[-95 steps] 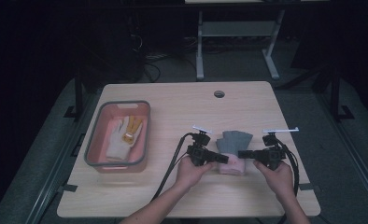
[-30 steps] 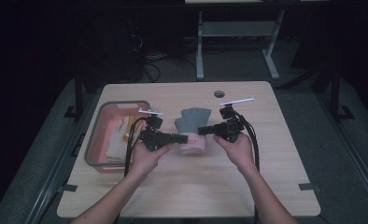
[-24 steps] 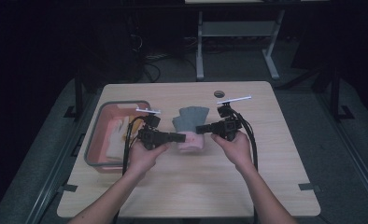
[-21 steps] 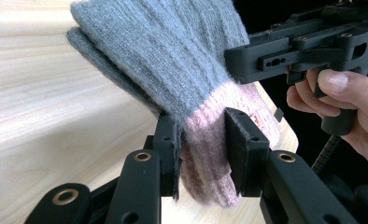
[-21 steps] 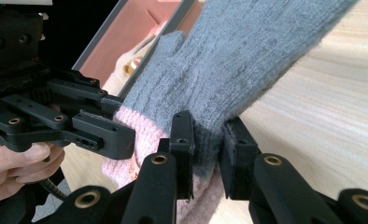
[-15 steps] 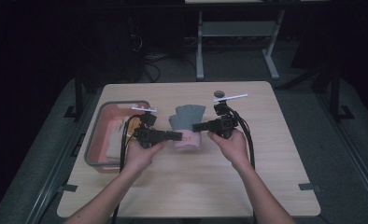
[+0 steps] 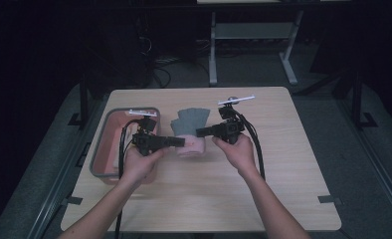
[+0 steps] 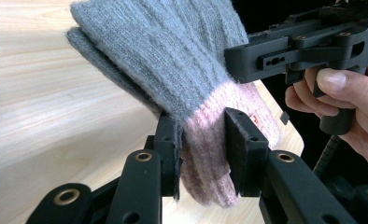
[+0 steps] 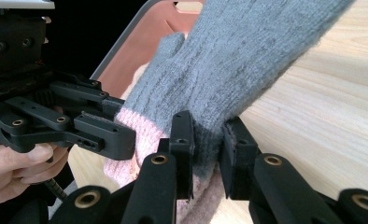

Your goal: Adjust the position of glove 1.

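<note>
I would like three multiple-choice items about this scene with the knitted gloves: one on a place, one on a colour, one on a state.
1. Where does the bin stand?
A. at the table's left side
B. at its right side
C. on the floor

2. What colour are the cuffs of the grey gloves?
A. green
B. pink
C. yellow

3. How do the left gripper and the right gripper stand?
A. both open, apart from the gloves
B. one open, one shut
C. both shut on the gloves

Answers: 1 A, the high view shows the bin by the left edge. 2 B, pink knit lies between the jaws. 3 C, each pair of pads presses the knit.
</note>
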Available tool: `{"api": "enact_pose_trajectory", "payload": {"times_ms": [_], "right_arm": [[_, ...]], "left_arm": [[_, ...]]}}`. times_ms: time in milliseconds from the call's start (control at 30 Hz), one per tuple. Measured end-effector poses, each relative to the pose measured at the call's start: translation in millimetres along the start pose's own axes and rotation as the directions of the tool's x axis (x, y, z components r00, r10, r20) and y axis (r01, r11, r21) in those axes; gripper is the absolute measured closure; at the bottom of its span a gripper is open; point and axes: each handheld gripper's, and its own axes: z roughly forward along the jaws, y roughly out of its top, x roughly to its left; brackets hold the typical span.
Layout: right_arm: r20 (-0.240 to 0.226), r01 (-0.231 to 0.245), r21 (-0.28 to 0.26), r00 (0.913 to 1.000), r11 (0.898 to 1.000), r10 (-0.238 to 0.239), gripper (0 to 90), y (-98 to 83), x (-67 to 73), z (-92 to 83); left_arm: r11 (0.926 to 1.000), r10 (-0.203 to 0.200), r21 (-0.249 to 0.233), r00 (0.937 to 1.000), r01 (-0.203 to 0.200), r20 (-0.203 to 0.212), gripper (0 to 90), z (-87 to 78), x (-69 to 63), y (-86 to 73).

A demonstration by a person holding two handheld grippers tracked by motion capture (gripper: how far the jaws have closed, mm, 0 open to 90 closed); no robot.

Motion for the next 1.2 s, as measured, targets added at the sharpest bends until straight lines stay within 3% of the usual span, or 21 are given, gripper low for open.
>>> {"api": "enact_pose_trajectory", "payload": {"times_ms": [900,1200], "right_arm": [[-0.052,0.011,-0.002,0.9986,1.0,-0.011,76.1,13.3,14.7,22.7],[-0.062,0.022,0.005,0.9979,1.0,-0.022,76.1,19.7,21.0,29.9]], "left_arm": [[0.9997,0.002,-0.022,0.9999,-0.002,-0.013,68.6,-28.7,16.4,0.6],[0.9993,-0.02,-0.033,0.9996,0.019,-0.02,68.8,-38.1,20.4,0.6]]}}
